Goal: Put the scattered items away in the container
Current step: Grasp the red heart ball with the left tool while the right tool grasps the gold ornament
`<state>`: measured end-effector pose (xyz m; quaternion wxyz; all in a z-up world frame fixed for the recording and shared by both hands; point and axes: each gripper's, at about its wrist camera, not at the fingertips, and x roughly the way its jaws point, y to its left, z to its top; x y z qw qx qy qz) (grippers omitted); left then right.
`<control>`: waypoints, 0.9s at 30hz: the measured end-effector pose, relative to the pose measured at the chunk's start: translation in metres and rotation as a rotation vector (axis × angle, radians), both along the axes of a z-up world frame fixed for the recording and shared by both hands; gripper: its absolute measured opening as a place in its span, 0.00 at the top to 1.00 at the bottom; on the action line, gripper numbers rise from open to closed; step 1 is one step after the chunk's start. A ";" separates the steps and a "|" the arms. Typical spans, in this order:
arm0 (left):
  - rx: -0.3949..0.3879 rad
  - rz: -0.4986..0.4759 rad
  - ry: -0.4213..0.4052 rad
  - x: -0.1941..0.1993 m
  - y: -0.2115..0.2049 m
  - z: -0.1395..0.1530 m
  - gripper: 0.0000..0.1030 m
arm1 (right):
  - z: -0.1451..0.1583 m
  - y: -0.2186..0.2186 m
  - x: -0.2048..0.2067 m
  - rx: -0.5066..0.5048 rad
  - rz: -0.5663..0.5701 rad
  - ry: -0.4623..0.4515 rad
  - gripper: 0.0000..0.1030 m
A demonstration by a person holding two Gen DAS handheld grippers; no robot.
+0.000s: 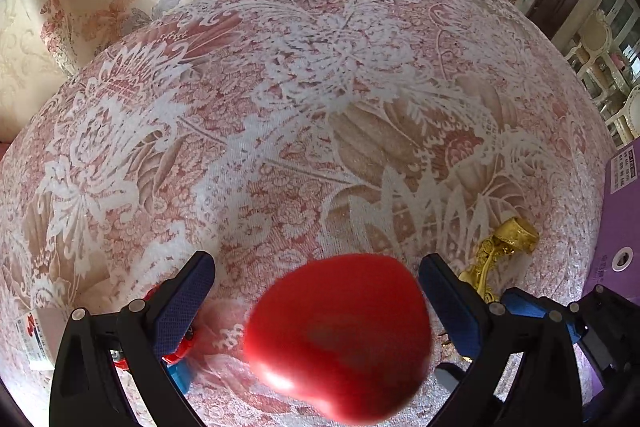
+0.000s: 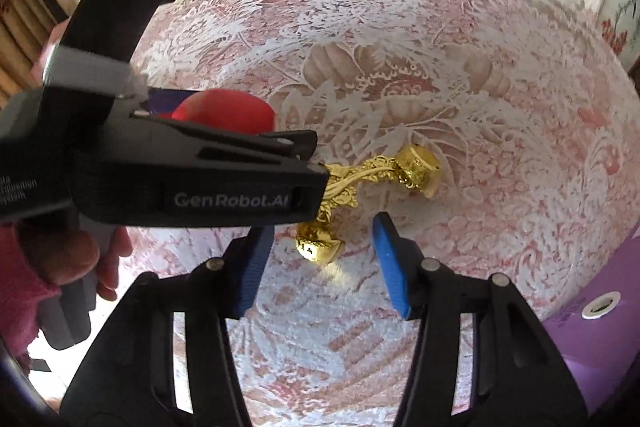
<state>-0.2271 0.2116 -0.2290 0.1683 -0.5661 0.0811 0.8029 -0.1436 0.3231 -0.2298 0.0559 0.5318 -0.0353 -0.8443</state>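
A: Left wrist view: left gripper (image 1: 316,311) jaws spread wide; red heart-shaped item (image 1: 340,343) lies between them, apparently unpinched. Gold ornament (image 1: 500,255) to its right; purple container (image 1: 624,219) beyond that.

B: Right wrist view: right gripper (image 2: 320,263) jaws spread over the gold ornament (image 2: 376,183), apart from it. Container (image 2: 600,327) right of the ornament; red item (image 2: 224,111) left.

Both views close, downward — shared cushion (image 1: 280,115).
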 end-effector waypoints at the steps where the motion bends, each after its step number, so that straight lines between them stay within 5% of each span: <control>1: 0.007 0.001 -0.002 0.000 -0.001 0.000 0.02 | 0.000 0.001 0.000 -0.008 -0.002 0.002 0.56; 4: 0.021 -0.001 -0.004 0.000 -0.002 0.000 0.05 | 0.000 0.006 0.001 -0.031 -0.006 0.008 0.68; 8: 0.028 0.006 0.003 0.002 -0.005 0.001 0.11 | 0.000 0.012 0.002 -0.062 -0.013 0.017 0.71; 14: 0.035 0.047 0.022 0.004 -0.018 0.005 0.33 | -0.001 0.018 0.004 -0.093 -0.022 0.025 0.76; 27: -0.001 0.018 0.057 0.015 -0.017 0.010 0.35 | 0.000 0.018 0.009 -0.089 -0.029 0.038 0.77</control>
